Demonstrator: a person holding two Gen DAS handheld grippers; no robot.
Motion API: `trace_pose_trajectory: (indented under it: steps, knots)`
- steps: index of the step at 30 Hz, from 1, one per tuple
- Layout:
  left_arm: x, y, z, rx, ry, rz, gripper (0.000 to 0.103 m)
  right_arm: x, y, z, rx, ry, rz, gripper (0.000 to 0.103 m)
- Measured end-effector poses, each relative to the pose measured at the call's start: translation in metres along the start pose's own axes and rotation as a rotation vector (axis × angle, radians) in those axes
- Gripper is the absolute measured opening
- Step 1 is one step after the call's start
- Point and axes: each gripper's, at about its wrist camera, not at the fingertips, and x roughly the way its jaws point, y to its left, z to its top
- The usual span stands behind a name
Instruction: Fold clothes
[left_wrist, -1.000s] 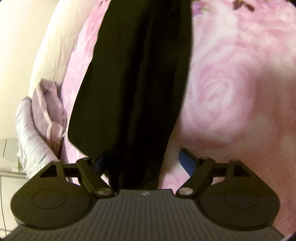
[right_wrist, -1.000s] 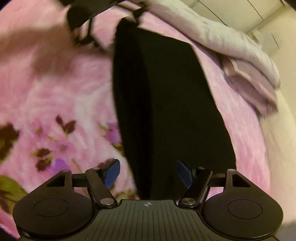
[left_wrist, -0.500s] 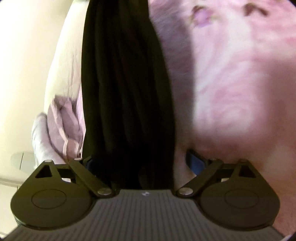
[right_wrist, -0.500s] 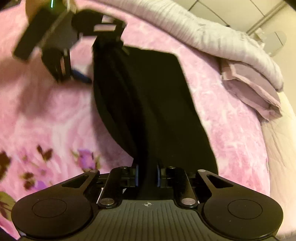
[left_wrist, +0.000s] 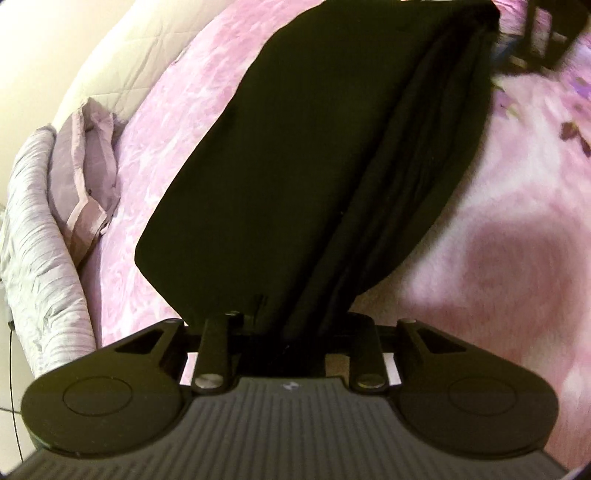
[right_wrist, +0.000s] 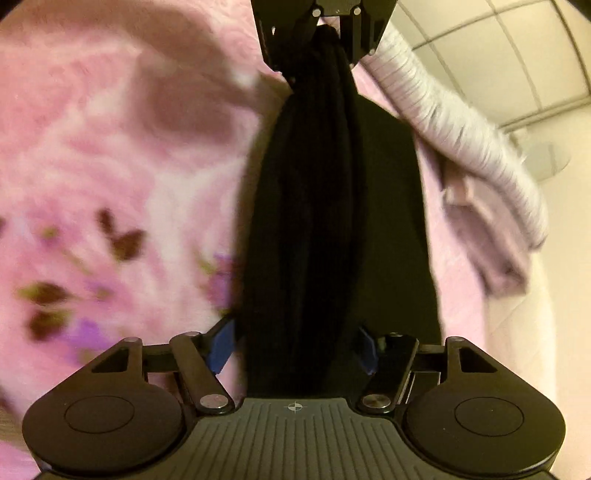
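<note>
A black garment (left_wrist: 314, 166) lies lengthwise on the pink floral blanket (left_wrist: 517, 221), flat on one side and bunched into folds on the other. My left gripper (left_wrist: 291, 325) has its jaws closing on the near end, the cloth filling the gap and hiding the pads. The right wrist view shows that left gripper (right_wrist: 327, 33) pinching the lifted, gathered end of the garment (right_wrist: 314, 221). My right gripper (right_wrist: 295, 349) is at the opposite end, its jaws opening. Its blue pads (right_wrist: 221, 347) stand at either side of the bunched cloth without squeezing it.
A folded lilac cloth (left_wrist: 85, 177) and a ribbed grey-lilac quilt (left_wrist: 33, 258) lie along the bed's edge beyond the garment. A cream quilted cover (left_wrist: 122, 62) shows past the blanket. The right gripper (left_wrist: 546, 33) appears blurred at the far end.
The left gripper went from wide open to closed on the garment's end and rose with it. The right gripper, shut on the cloth half a second ago, has spread its jaws.
</note>
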Motion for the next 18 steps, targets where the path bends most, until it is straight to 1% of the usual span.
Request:
trace_pose_trajectory:
  steps: [1, 2, 3, 5, 7, 10, 12, 15, 18]
  knots:
    - [-0.001, -0.002, 0.000, 0.005, 0.002, -0.003, 0.023, 0.006, -0.009, 0.000, 0.007, 0.030, -0.005, 0.049]
    - [-0.002, -0.002, 0.001, 0.009, 0.003, -0.003, 0.022, 0.009, -0.020, -0.001, 0.031, 0.048, 0.032, 0.027]
    - [-0.004, -0.001, 0.004, 0.014, 0.009, 0.002, 0.021, 0.011, -0.032, -0.002, 0.058, 0.064, 0.074, 0.020]
    - [-0.011, 0.001, 0.009, 0.006, 0.024, 0.008, 0.020, 0.003, -0.051, 0.001, 0.075, 0.073, 0.107, 0.016]
    - [-0.022, 0.011, 0.015, 0.007, 0.031, 0.010, 0.019, -0.018, -0.070, 0.006, 0.086, 0.069, 0.114, 0.015]
    - [-0.062, 0.009, 0.021, 0.010, 0.034, 0.006, 0.018, -0.054, -0.099, 0.016, 0.105, 0.070, 0.125, 0.015]
    - [-0.092, 0.004, 0.024, 0.013, 0.037, -0.016, 0.018, -0.084, -0.116, 0.024, 0.119, 0.081, 0.158, 0.015]
    - [-0.134, -0.008, 0.028, 0.026, 0.036, -0.045, 0.017, -0.128, -0.125, 0.032, 0.127, 0.087, 0.197, 0.014]
    - [-0.161, -0.014, 0.036, 0.033, 0.023, -0.072, 0.017, -0.166, -0.130, 0.034, 0.143, 0.090, 0.220, 0.014]
